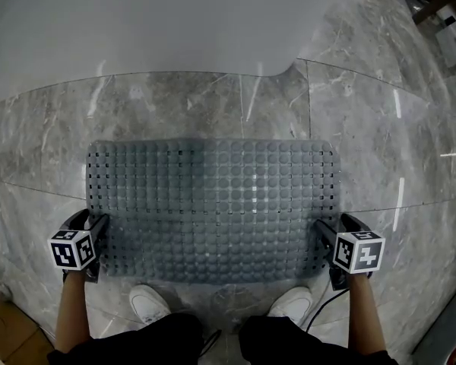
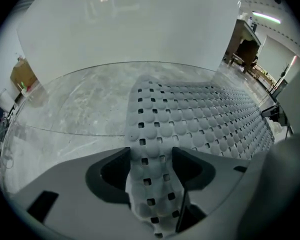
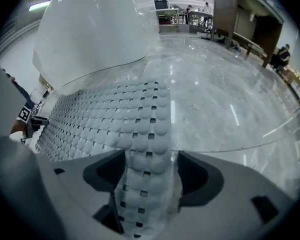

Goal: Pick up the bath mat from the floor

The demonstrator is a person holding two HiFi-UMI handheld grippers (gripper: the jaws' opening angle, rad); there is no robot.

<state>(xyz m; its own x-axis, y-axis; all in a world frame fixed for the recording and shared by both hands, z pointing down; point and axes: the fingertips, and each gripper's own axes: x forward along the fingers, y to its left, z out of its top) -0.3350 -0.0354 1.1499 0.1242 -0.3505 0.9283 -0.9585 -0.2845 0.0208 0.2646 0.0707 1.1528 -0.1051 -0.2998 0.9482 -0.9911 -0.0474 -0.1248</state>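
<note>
Spread claw (image 3: pixel 151 156) — bath mat (image 3: pixel 115 116) between

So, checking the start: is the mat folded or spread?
Spread: the mat covers the floor as one full rectangle, no folds.

Mat (image 1: pixel 213 204) on floor (image 1: pixel 45 143), fwd of shoes (image 1: pixel 150 304)

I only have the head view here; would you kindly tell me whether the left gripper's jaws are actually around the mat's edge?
Observer: Yes. The left gripper view shows the left gripper open, with the edge of the bath mat running up between its jaws.
Operator: Thank you. And how does the other side look?
Observer: The right gripper view shows the right gripper open as well, with the mat's opposite edge lying between its jaws.
</note>
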